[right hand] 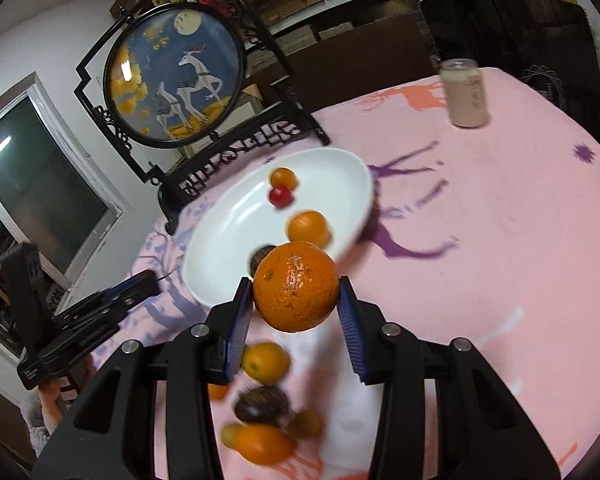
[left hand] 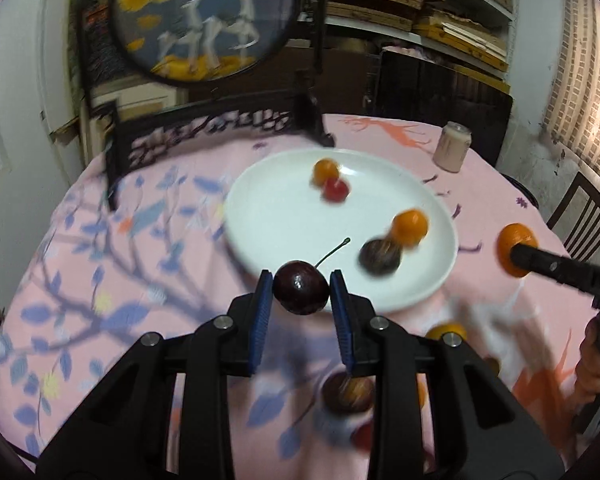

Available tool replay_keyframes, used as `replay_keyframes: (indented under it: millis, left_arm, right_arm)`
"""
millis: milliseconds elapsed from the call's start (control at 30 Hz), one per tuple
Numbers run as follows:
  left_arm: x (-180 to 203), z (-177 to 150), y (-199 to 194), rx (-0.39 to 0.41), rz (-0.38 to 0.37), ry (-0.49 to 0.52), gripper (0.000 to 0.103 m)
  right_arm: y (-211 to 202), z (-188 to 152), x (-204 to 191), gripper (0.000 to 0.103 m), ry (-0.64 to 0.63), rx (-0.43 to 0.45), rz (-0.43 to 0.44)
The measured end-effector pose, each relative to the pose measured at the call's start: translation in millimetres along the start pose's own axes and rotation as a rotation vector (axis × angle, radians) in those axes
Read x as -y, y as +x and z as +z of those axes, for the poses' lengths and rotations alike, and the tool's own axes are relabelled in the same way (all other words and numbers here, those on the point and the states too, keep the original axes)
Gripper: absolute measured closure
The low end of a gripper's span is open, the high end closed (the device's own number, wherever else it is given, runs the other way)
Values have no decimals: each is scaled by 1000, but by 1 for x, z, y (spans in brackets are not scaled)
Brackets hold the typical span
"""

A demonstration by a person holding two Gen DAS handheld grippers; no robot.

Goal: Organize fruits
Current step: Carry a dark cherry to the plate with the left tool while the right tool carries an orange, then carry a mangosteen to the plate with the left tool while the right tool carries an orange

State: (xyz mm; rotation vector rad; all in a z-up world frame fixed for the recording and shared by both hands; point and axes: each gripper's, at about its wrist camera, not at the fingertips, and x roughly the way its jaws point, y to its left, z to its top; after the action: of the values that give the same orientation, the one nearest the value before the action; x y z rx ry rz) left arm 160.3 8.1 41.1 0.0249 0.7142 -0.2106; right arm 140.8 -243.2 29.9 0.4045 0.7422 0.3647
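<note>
- Here, in the left wrist view, my left gripper [left hand: 301, 294] was clamped on a dark cherry [left hand: 300, 293], held above the near rim of the white plate [left hand: 284, 208]; its stem [left hand: 332, 253] pointed out over the plate.
- The plate already carried a small orange fruit [left hand: 325, 171] touching a red one [left hand: 336, 190], and a second orange fruit [left hand: 409, 226] touching a dark round one [left hand: 380, 258].
- My judgement: the cherry was small, smooth and gripped only at its sides, so a squeeze too hard could bruise it, and one released too high could let it roll off the shallow plate.
- More loose fruit [left hand: 346, 394] lay blurred on the cloth under the gripper; a careless descent could knock it.
- In the right wrist view, my right gripper [right hand: 296, 300] was closed on a mandarin [right hand: 296, 286], held over the plate's near edge.
- I judged a collision likely if both grippers went for the plate together, since the left one stood just beside it at the lower left.
- Unsorted fruit [right hand: 265, 362] lay on the cloth below the fingers.
- The surface was a round table under a pink tablecloth [right hand: 500, 240] printed with deer and branches; soft cloth could let fruit wander.
- A pale can [right hand: 465, 94] stood well apart at the far side; a framed round deer screen [right hand: 176, 80] stood behind the plate, with stacked shelves beyond.
</note>
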Motion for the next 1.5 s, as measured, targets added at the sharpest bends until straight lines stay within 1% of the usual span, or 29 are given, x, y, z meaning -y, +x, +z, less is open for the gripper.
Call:
replay_keyframes:
  millis: [67, 100, 167, 233, 300, 333, 367, 433, 500, 567, 633, 667, 700, 833, 867, 933, 1000, 1067, 1233, 1300, 1400, 1433, 1467, 1500]
  left_arm:
    - [7, 12, 13, -2, 8, 7, 73]
    - [9, 16, 23, -11, 0, -4, 73]
    - [7, 17, 37, -34, -17, -30, 73]
    - [3, 15, 50, -61, -12, -50, 73]
    - [-3, 11, 56, -71, -20, -63, 57]
    - [-6, 10, 56, -68, -24, -69, 46]
    - [-8, 9, 55, -62, -22, -74, 46]
    - [-10, 9, 47, -49, -26, -79, 45]
    - [-10, 6, 38, -31, -24, -76, 40]
    - [-10, 2, 29, -10, -2, -66, 30]
    - [-9, -6, 22, 4, 17, -57, 28]
    - [-10, -10, 20, 0, 17, -59, 28]
    - [-10, -16, 18, -12, 12, -61, 27]
    - [-11, -43, 8, -59, 18, -40, 27]
    - [-11, -47, 4, -61, 14, -37, 26]
    - [-11, -56, -6, -57, -22, -32, 22]
    - [-8, -61, -13, -54, -59, -18, 20]
    - [-4, -63, -14, -58, -62, 2, 20]
    - [3, -66, -4, -108, -80, 29, 20]
    - [5, -68, -1, -125, -71, 42, 20]
    - [2, -69, 7, -153, -23, 37, 18]
    - [-2, -69, 11, -166, 3, 31, 14]
    - [-7, -69, 14, -174, 6, 15, 12]
    - [-10, -68, 14, -174, 12, 8, 12]
  right_arm:
    - [19, 10, -12, 60, -13, -33, 10]
    - [27, 12, -15, 60, -19, -44, 8]
    - [45, 15, -20, 60, -27, -69, 1]
    - [62, 15, -21, 59, -28, -102, 2]
    - [68, 14, -16, 53, -24, -105, -43]
    - [66, 13, -15, 52, -28, -88, -40]
    - [60, 14, -12, 50, -28, -62, -24]
    - [50, 14, -9, 50, -20, -40, -7]
    - [39, 11, -8, 49, -13, -22, 11]
    - [32, 5, -8, 49, -12, -24, 21]
    - [26, -3, -8, 48, -11, -28, 27]
    - [22, -10, -7, 42, -10, -33, 21]
    - [19, -15, -7, 40, -12, -37, 9]
    - [10, -31, -4, 40, -30, -46, -29]
    - [7, -33, -1, 38, -23, -43, -38]
    - [4, -32, 4, 37, -1, -31, -37]
    - [2, -30, 7, 37, 12, -23, -35]
    - [2, -30, 9, 37, 23, -25, -35]
    - [3, -31, 9, 37, 21, -36, -39]
    - [2, -31, 9, 37, 22, -34, -38]
    - [1, -31, 10, 37, 24, -32, -38]
    - [1, -31, 9, 37, 24, -32, -37]
    - [1, -30, 9, 37, 23, -32, -39]
    - [1, -30, 9, 37, 23, -32, -38]
